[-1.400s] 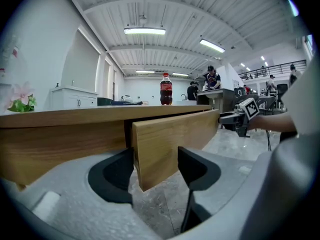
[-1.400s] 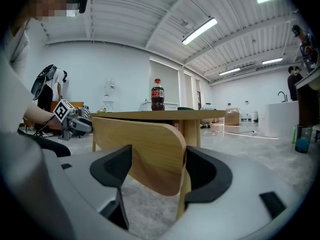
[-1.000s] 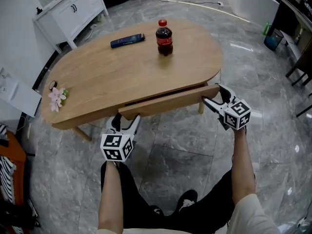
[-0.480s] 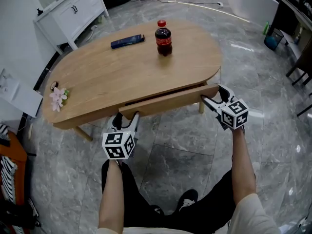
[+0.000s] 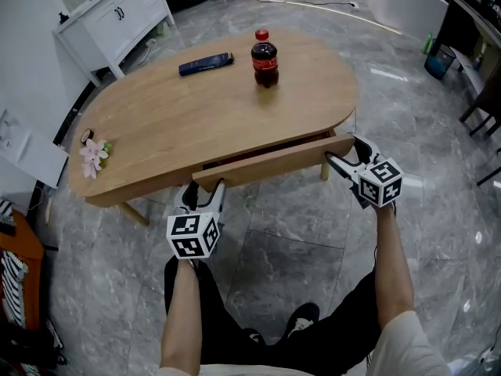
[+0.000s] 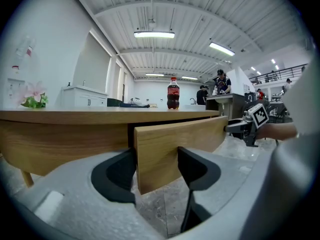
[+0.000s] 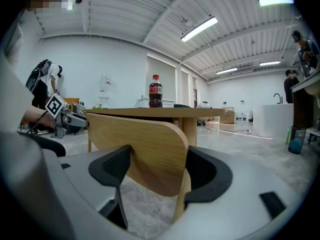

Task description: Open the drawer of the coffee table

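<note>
My left fingers, which have just been closing, and my right fingers clamp the ends of the drawer. It sits slightly out under the bench, at frame centre. Pulling unevenly could skew and jam it, jolting the bottle over.

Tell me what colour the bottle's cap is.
Red. The cap shows best in the head view.

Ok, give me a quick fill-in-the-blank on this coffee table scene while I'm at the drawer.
1. The cola bottle has a ____ cap.
2. In the head view, the dark remote lies to the bottle's ____.
3. The drawer stands slightly ____, not shut.
4. The flower near the edge of the table is ____.
Missing words: red; left; open; pink
</note>
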Action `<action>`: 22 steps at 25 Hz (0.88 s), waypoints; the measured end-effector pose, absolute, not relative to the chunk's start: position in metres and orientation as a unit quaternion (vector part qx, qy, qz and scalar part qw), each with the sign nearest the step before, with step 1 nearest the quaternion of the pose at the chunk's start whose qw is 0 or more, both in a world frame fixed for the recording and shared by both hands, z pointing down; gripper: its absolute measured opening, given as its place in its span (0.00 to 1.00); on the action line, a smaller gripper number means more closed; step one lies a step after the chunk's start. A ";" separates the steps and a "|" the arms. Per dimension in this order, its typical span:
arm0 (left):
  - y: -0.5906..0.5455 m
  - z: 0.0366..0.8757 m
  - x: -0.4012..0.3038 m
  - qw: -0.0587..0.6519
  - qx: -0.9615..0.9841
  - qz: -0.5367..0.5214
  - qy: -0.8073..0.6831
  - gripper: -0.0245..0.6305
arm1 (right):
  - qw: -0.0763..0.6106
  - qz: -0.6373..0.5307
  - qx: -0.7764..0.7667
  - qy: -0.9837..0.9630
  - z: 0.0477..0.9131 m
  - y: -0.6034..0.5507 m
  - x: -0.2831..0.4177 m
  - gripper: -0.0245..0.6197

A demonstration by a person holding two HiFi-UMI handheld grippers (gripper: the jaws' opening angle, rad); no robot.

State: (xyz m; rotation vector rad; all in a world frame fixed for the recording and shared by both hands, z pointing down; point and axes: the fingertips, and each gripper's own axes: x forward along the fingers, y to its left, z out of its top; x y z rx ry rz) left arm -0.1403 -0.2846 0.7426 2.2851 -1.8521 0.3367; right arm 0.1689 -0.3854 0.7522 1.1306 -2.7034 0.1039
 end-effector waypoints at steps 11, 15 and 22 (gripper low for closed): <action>-0.263 0.743 -0.134 0.083 0.771 0.112 -0.622 0.44 | 0.109 0.038 0.379 -0.918 0.754 -0.363 0.176 0.59; -0.254 0.743 -0.133 0.085 0.772 0.111 -0.620 0.44 | 0.112 0.041 0.379 -0.917 0.755 -0.354 0.177 0.59; -0.248 0.742 -0.131 0.085 0.770 0.112 -0.623 0.44 | 0.109 0.047 0.384 -0.916 0.754 -0.348 0.178 0.59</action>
